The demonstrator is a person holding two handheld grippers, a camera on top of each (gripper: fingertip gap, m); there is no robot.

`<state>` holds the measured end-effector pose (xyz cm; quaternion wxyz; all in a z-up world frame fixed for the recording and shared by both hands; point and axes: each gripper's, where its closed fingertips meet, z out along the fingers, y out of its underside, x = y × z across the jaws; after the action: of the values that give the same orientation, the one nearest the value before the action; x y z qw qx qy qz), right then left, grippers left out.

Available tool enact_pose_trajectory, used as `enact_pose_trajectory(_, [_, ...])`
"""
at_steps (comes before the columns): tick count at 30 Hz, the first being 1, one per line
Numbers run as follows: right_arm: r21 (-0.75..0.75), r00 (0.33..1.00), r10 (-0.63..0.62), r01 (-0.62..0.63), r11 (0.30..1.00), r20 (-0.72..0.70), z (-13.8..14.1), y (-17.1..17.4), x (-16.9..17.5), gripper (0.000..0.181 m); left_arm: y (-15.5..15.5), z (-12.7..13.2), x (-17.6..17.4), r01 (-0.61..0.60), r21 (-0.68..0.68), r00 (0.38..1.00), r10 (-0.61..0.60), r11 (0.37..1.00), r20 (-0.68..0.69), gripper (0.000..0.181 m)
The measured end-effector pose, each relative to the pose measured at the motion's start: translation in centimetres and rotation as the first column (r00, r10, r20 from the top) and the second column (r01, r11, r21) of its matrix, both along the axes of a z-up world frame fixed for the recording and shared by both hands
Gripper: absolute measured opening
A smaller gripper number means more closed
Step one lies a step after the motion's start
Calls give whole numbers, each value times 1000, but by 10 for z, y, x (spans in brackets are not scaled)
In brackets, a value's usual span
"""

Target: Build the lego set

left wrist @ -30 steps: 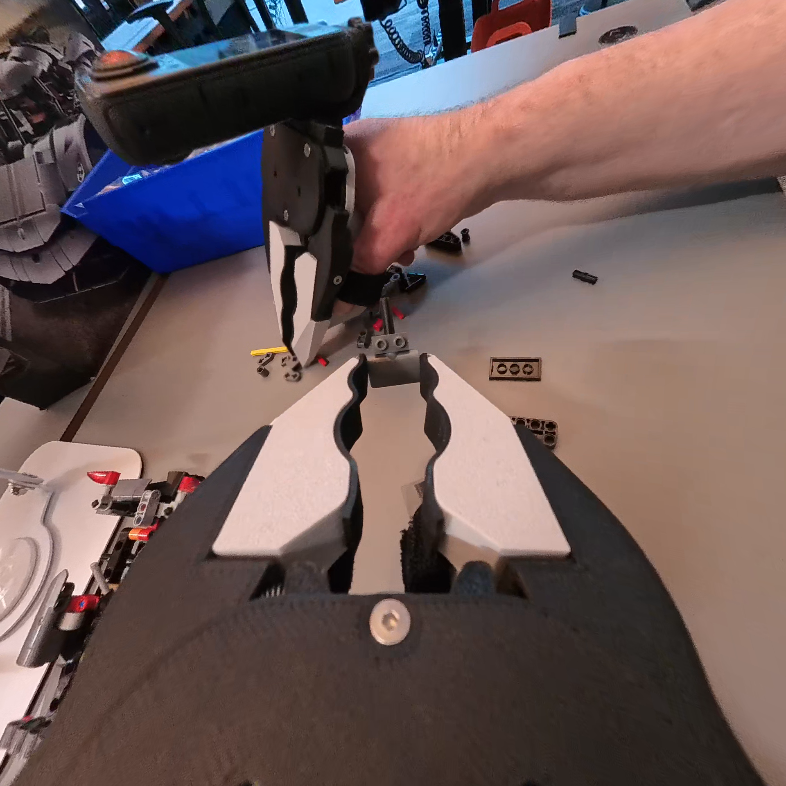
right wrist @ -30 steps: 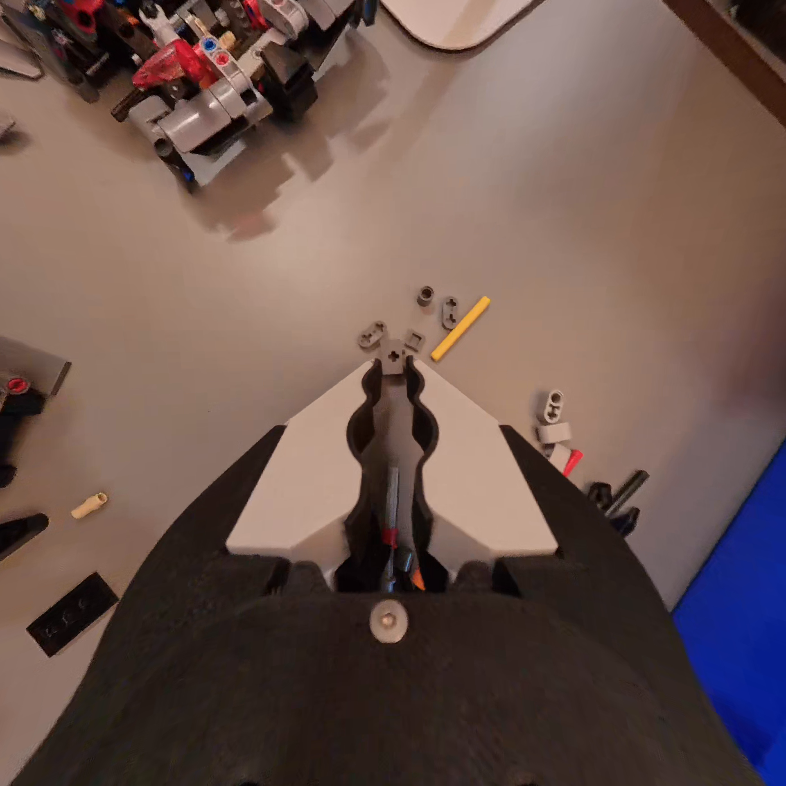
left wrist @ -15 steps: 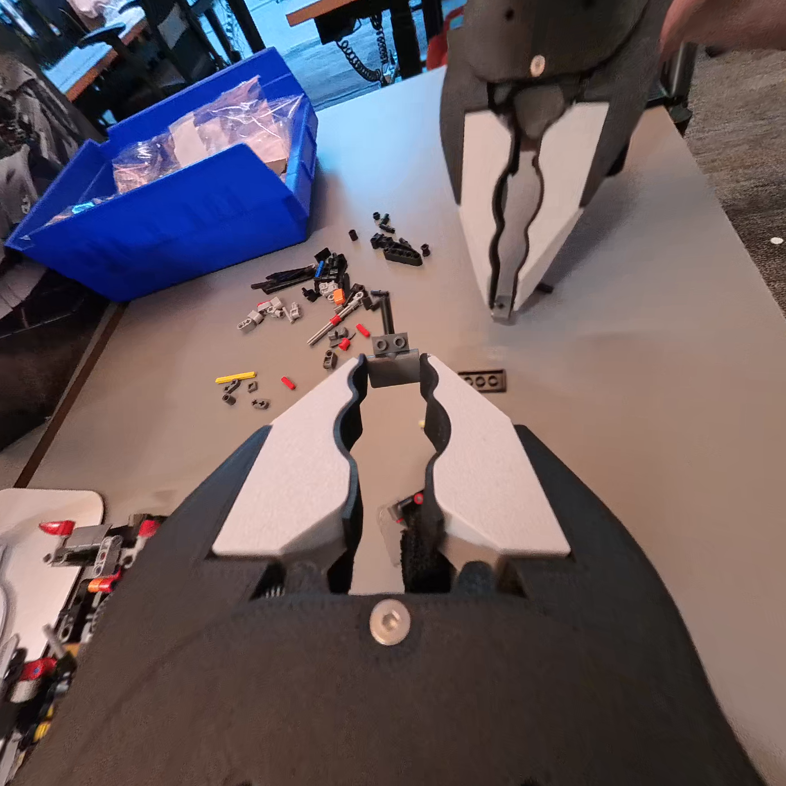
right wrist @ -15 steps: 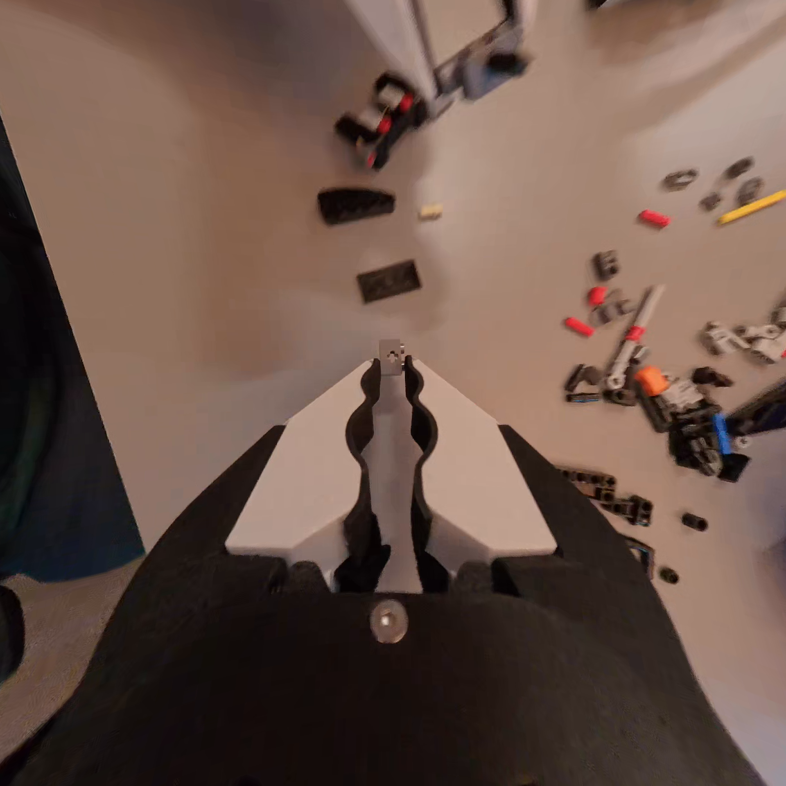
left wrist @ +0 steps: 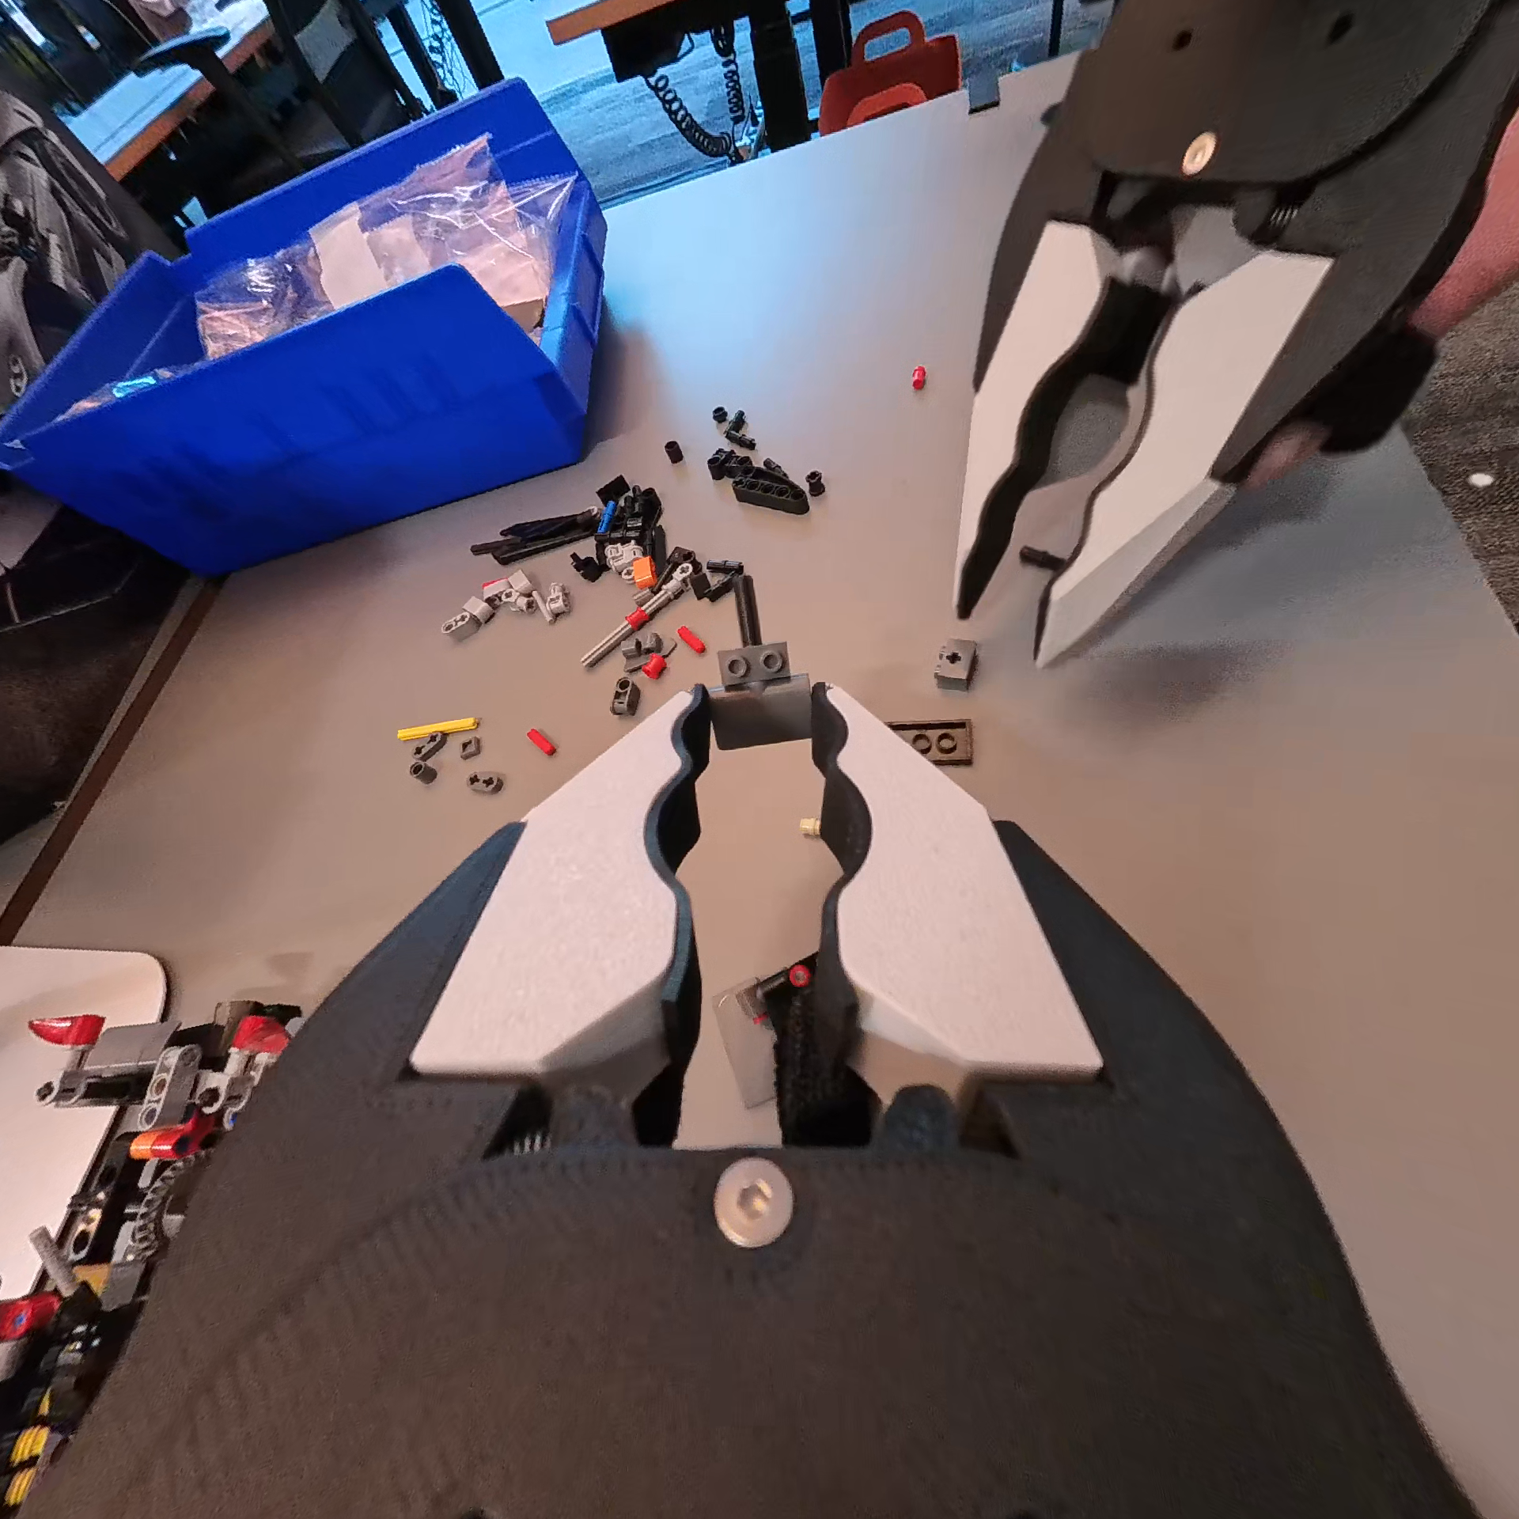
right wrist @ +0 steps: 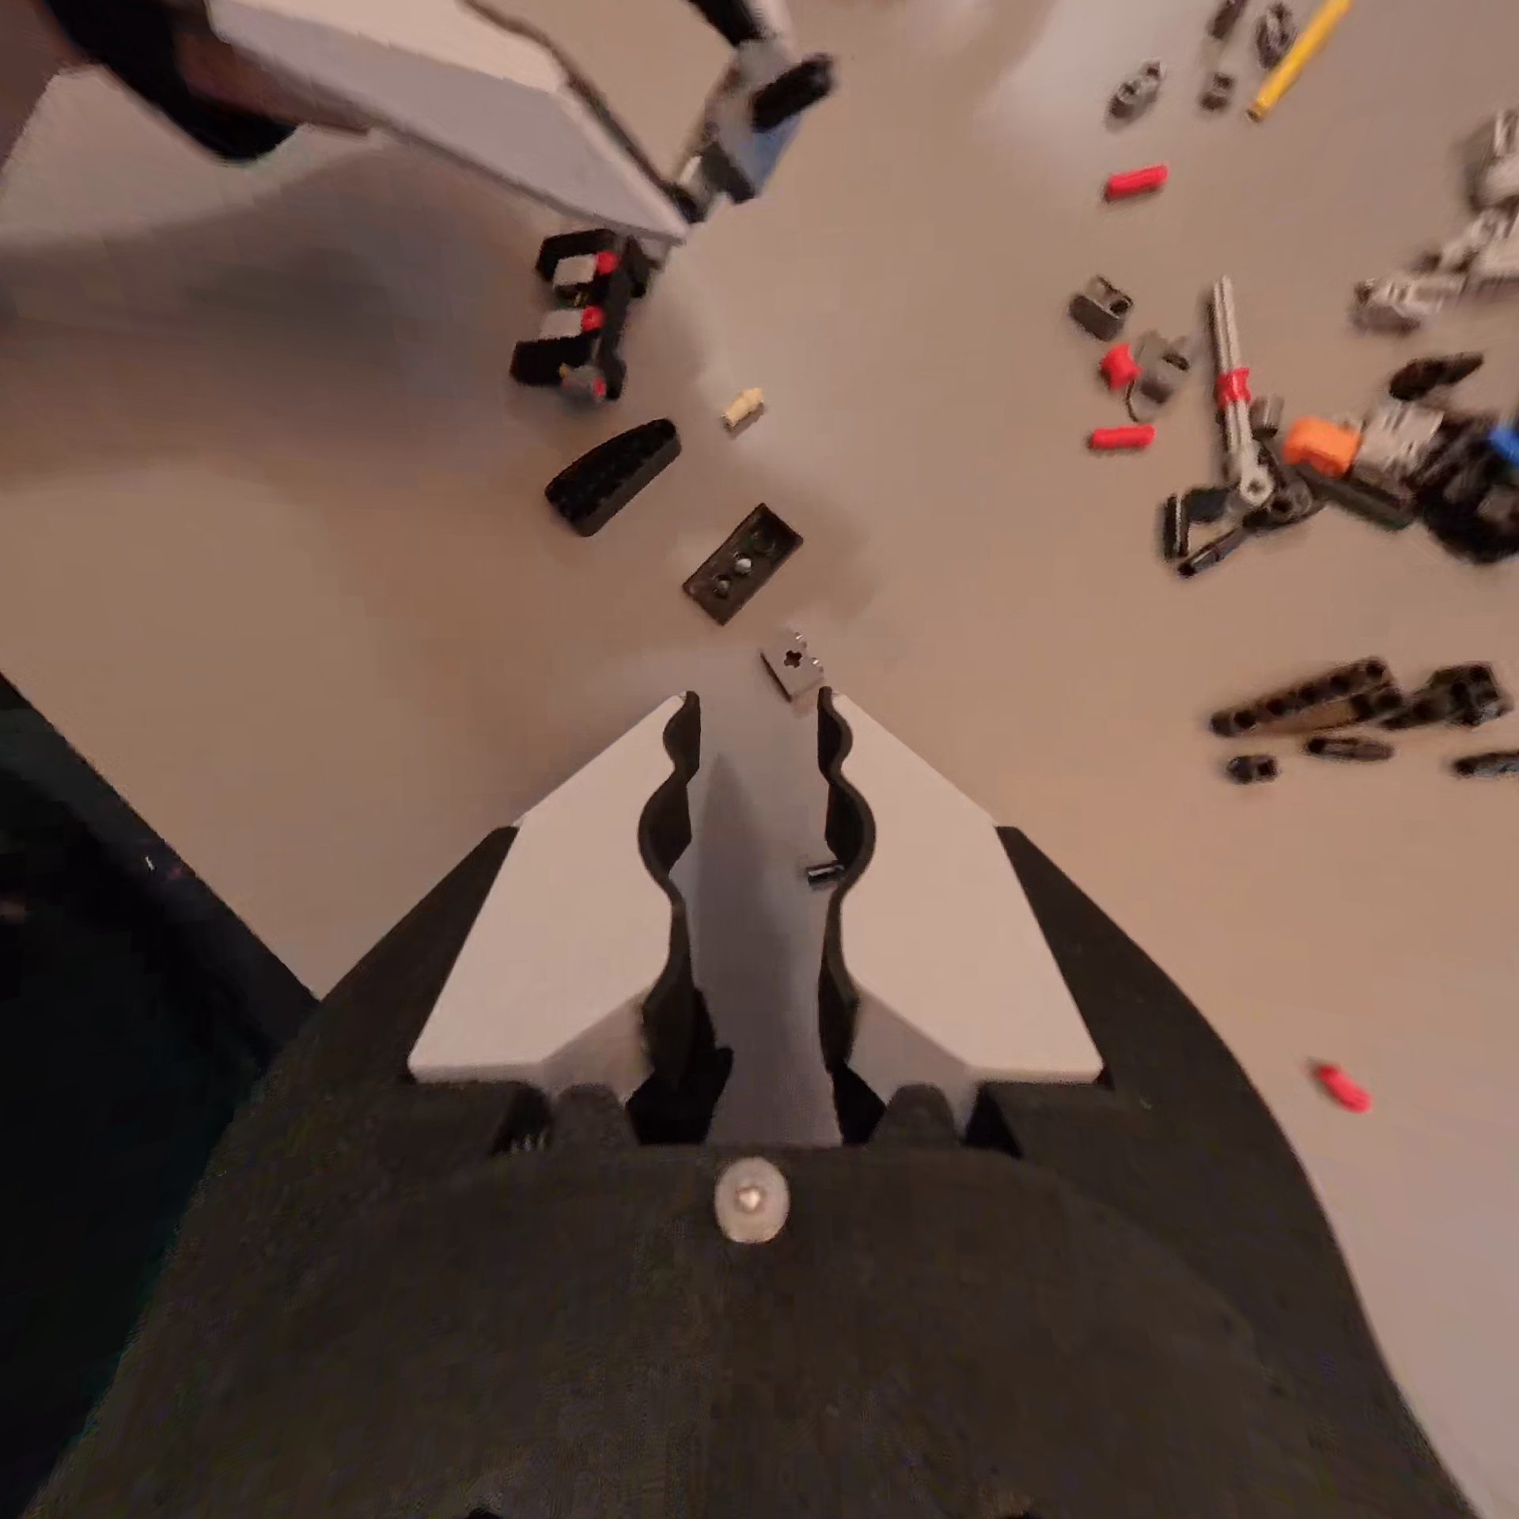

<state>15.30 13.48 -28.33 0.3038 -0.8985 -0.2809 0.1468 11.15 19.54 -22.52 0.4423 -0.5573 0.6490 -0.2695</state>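
Observation:
My left gripper (left wrist: 760,717) is shut on a dark grey sloped Lego piece with two studs (left wrist: 752,662) and holds it above the table. My right gripper (right wrist: 756,699) is open and empty, its tips just short of a small grey brick with a cross hole (right wrist: 793,662) that lies on the table. In the left wrist view the right gripper (left wrist: 1007,633) hangs at the upper right, with the grey brick (left wrist: 956,662) just left of its tips. The left gripper and its piece (right wrist: 752,107) show blurred at the top of the right wrist view.
A blue bin (left wrist: 312,394) with plastic bags stands at the back left. Loose parts (left wrist: 633,567) lie mid-table. A black plate (right wrist: 742,563), a black curved piece (right wrist: 612,477) and a tan pin (right wrist: 742,407) lie by the brick. The part-built model (left wrist: 148,1093) sits lower left. Spacing between my two grippers at the tips: around 10 cm.
My right gripper carried the small grey brick from the yellow axle area across to the right, then opened and let it go on the table. The left gripper kept hold of its piece.

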Motion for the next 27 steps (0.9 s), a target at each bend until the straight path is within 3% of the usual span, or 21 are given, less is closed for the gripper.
enact_pose_trajectory(5, [-38, 993, -119, 118, 992, -23, -12, 3, -9, 31, -1, 3, -1, -4, 8, 1000, 4, 1000, 4, 23])
enact_pose_trajectory(10, [-12, 999, -13, 14, 1000, 51, -14, 15, -13, 34, -2, 4, -1, -1, 10, 1000, 1, 1000, 5, 23])
enact_pose_trajectory(20, [11, 997, -74, 74, 997, -4, -14, 19, -10, 18, -4, 1, 1, 8, 13, 1000, -8, 1000, -6, 23])
enact_pose_trajectory(27, [89, 1000, -3, 5, 996, -23, -2, 21, -6, 16, -5, -4, 1, 20, 2, 1000, -20, 1000, -21, 23])
